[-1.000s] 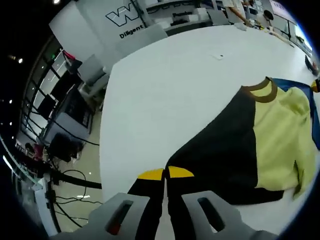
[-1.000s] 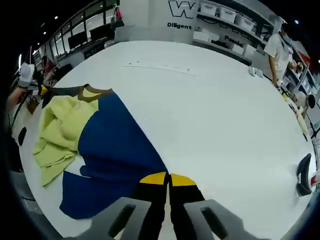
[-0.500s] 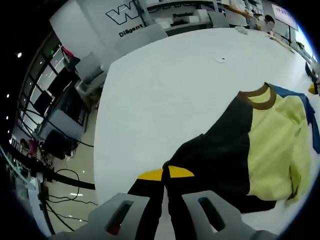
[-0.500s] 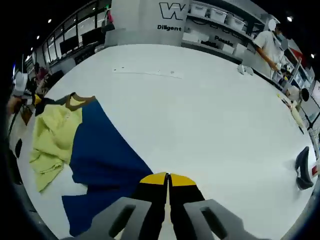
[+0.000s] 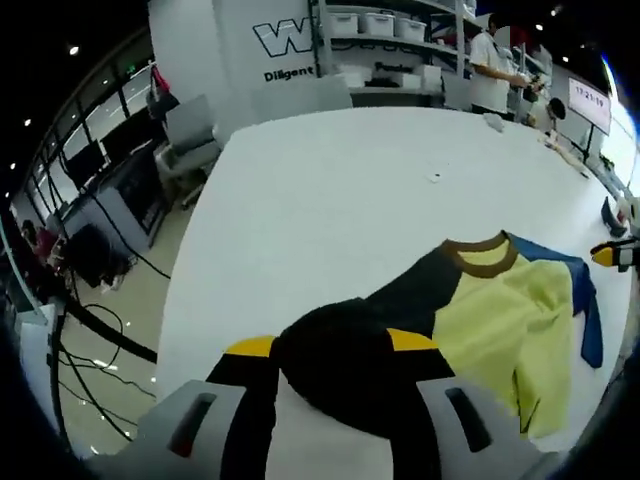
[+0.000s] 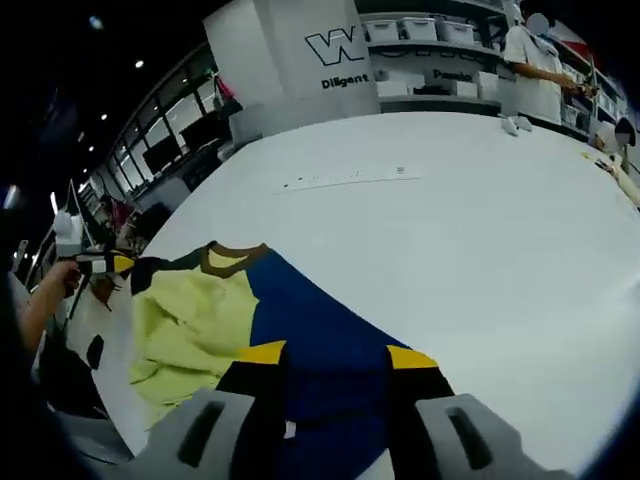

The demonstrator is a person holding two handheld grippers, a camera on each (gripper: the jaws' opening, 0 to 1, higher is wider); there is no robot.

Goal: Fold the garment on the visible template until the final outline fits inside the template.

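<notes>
Left gripper [image 5: 330,345]: jaws spread wide, nothing clamped; a rounded fold of the black sleeve bulges up in the gap between them.
Black sleeve [image 5: 345,365]: lying on the white desk [image 5: 320,190] at the near edge in the left gripper view, running right and away to the collar.
Garment [image 5: 500,320]: in the left gripper view it sprawls to the right of the jaws, yellow body crumpled, brown collar [image 5: 478,258] at its far end, a strip of blue sleeve [image 5: 585,310] on its far right side.
Beyond the desk, left gripper view: floor with dark cables [image 5: 100,330] to the left, chairs [image 5: 190,125] at the far left corner, a wall with lettering [image 5: 290,40], a person [image 5: 490,70] standing at the shelves far right.
Other gripper tip: a yellow-tipped jaw [image 5: 610,255] pokes in at the right edge of the left gripper view.
Right gripper [image 6: 325,352]: jaws also apart, released; blue cloth spreads under and between them, unpinched.
Garment, right gripper view: here the blue sleeve [image 6: 310,330] is the near part, the yellow body [image 6: 190,330] off to the left, the collar [image 6: 230,258] beyond it.
Left edge, right gripper view: a hand [image 6: 55,285] holding the other gripper beside the garment's black side.
Far desk, right gripper view: a thin pale line [image 6: 345,180] across the surface.
</notes>
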